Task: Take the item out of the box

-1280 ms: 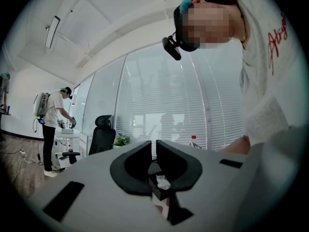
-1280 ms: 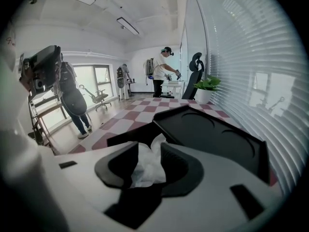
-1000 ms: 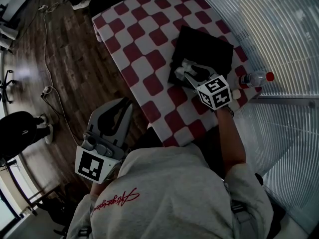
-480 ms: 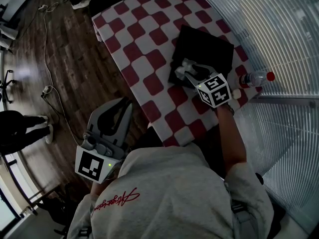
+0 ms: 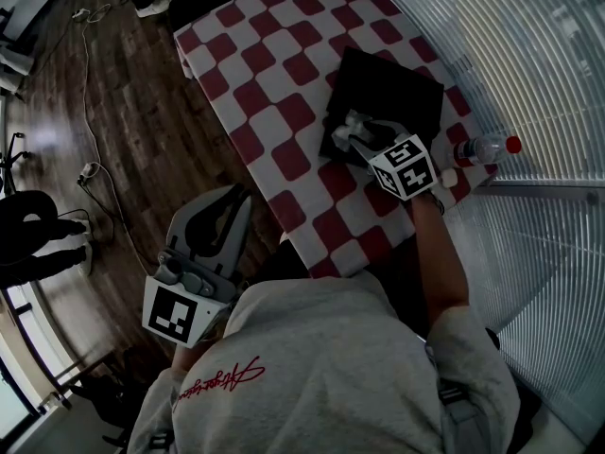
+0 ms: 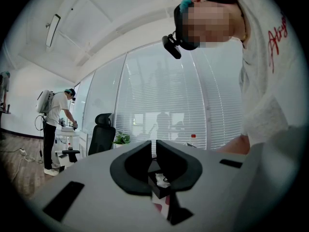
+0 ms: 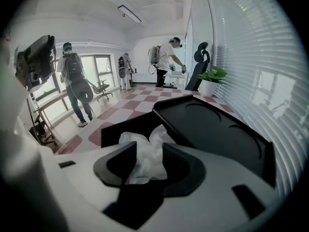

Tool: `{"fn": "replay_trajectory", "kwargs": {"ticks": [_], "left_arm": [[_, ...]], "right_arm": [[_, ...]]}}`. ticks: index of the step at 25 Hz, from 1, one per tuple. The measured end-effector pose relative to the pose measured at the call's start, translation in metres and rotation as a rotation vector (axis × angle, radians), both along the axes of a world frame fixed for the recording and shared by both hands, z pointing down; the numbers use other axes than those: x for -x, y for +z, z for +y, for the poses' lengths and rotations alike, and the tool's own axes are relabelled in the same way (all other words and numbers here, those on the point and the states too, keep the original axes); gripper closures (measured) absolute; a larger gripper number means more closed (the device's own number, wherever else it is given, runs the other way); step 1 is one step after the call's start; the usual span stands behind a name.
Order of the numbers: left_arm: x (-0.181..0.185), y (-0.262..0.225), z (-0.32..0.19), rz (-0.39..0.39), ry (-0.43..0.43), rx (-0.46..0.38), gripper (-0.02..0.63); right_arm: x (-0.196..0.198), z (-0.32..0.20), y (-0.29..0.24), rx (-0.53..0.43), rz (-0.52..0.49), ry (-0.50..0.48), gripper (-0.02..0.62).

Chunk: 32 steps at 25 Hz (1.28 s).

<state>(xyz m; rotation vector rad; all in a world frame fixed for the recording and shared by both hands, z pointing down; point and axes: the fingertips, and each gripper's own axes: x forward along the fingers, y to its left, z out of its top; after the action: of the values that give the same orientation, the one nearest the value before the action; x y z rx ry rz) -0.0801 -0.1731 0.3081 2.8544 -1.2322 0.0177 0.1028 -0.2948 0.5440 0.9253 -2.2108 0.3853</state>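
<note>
While the left gripper [image 5: 227, 211] hangs off to the left over the dark wooden floor [image 5: 123, 130], clear of the work, its jaws are closed to a thin slit with nothing between them.

Moving right, the red-and-white checked bench [image 5: 274, 74] carries the open black plastic box [image 5: 388, 88] near its right edge. The crumpled white plastic-wrapped item [image 7: 140, 139] sits inside the box at its near left end. The right gripper [image 7: 149, 149] is tilted down into the box. Its jaws have just been opening and stand wide, one on each side of the item. The wrap bulges up between them, but I judge it is not yet pinched. The item is not out of the box.

Further right, a clear plastic bottle with a red cap [image 5: 482, 148] lies near the bench edge, just beside the right wrist.

Several things could go wrong from here:
- The wrap looks loose and slippery, so the jaws may close on a fold of film alone, and the item could slide free or the film could tear during the lift.
- The box looks light and nothing steadies it, so a snagged item could drag or tip it toward the bench edge.
- A backward pull of the wrist could knock the bottle off the bench.
</note>
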Motion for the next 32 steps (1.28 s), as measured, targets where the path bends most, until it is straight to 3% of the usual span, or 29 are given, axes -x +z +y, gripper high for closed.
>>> {"fn": "replay_trajectory", "kwargs": {"ticks": [10,32], "left_arm": [[0.0,-0.001,-0.001,0.0,-0.004,-0.002,0.566],[0.0,-0.001,-0.004,0.008,0.0,-0.004,0.566]], "right_arm": [[0.0,-0.001,0.007,0.024,0.049,-0.03,0.413],[0.001,-0.001,0.018,0.152,0.022,0.0,0.413]]}}
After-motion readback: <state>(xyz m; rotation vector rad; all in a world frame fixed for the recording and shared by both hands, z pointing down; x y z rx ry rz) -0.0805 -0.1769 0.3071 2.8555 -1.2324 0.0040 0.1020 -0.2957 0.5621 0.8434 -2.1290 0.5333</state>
